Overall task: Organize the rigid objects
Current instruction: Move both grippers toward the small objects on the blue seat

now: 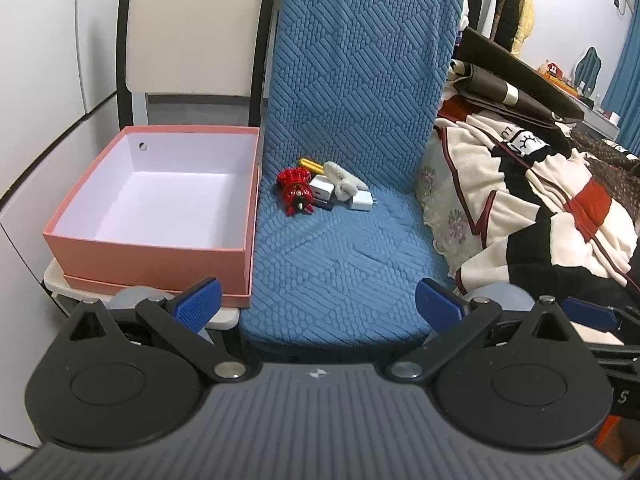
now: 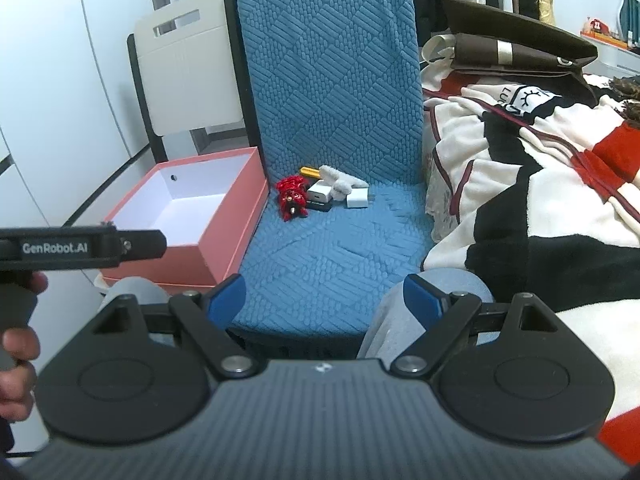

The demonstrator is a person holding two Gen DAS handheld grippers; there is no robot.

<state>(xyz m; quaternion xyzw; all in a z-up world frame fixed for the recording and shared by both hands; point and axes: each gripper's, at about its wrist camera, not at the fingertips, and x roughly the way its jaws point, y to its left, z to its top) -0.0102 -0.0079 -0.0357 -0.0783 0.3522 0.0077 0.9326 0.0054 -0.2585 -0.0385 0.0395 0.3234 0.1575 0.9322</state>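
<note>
Both the left gripper (image 1: 318, 300) and the right gripper (image 2: 326, 296) are held released and empty short of the chair seat (image 1: 340, 264). The small objects (image 1: 320, 190) are clustered at the seat's back edge, touching one another. If a charger (image 1: 361, 201) is gripped carelessly, its neighbours may be dragged, or a release short of the pink box (image 1: 160, 196) may drop it.

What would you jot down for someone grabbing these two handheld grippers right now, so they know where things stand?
Left gripper: open, empty, held back from the chair.
Right gripper: open, empty, also held back.
Pink box: on the white chair to the left, nothing inside.
Small items sit in a cluster at the back of the blue chair seat: red toy, yellow stick, two white chargers, a fluffy white piece.
Done: nothing packed yet.
Left: probably move each rigid item into the box.
</note>
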